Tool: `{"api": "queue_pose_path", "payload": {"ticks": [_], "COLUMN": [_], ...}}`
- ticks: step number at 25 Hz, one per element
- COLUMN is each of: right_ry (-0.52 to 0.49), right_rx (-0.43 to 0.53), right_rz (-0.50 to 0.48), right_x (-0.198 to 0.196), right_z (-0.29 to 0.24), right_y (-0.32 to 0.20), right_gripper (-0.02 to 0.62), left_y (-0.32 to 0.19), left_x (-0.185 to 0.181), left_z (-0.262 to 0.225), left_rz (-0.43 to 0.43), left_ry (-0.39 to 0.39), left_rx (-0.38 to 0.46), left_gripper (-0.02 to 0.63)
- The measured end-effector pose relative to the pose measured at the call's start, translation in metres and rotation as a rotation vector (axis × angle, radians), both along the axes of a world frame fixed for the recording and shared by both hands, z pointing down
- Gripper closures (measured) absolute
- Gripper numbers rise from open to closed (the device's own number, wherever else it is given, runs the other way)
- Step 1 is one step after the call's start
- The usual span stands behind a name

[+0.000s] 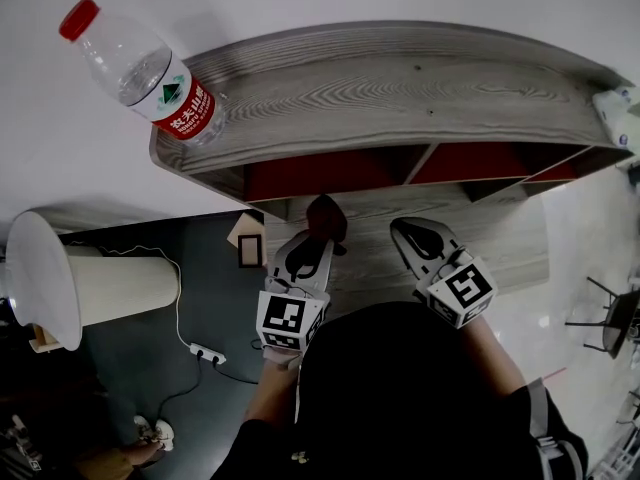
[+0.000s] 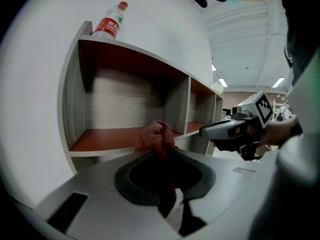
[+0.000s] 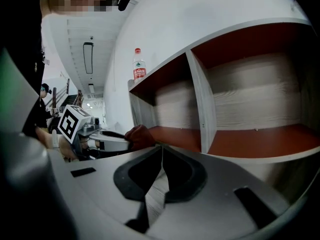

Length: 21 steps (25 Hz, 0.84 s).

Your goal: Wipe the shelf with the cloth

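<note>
A wooden shelf unit with red-lined compartments stands against the white wall. My left gripper is shut on a dark red cloth, which bunches out past the jaw tips in front of the left compartment. The cloth hangs between the jaws in the left gripper view and shows as a red wad in the right gripper view. My right gripper is shut and empty, beside the left one, facing the lower ledge. Its jaw tips meet before the divider.
A water bottle with a red cap and label stands on the shelf's top at the left end; it also shows as bottle and bottle. A white cylindrical object, a power strip and cable lie on the dark floor at left.
</note>
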State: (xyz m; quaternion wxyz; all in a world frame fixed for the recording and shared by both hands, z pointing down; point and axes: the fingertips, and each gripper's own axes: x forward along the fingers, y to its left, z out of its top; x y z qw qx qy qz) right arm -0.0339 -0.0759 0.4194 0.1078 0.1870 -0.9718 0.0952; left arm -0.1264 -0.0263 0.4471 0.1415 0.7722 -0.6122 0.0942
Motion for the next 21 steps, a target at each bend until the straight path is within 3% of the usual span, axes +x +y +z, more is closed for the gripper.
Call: {"api": "queue_pose_path", "payload": {"ticks": [8,21], "right_ry": [-0.025,0.007], "right_rx": [-0.041,-0.034], "right_rz": [0.03,-0.007], "right_x": [-0.002,-0.001], "right_z": [0.001,0.023], "right_y": [-0.014,-0.018], "right_gripper": [0.591,0.591], "left_y": [-0.015,-0.019], "left_x": [0.003,-0.002], "left_z": [0.001,0.005], "left_rz": [0.036,0.043], "left_ry": [0.006,0.014], "left_rx": [-0.009,-0.028], "left_gripper": [0.54,0.54]}}
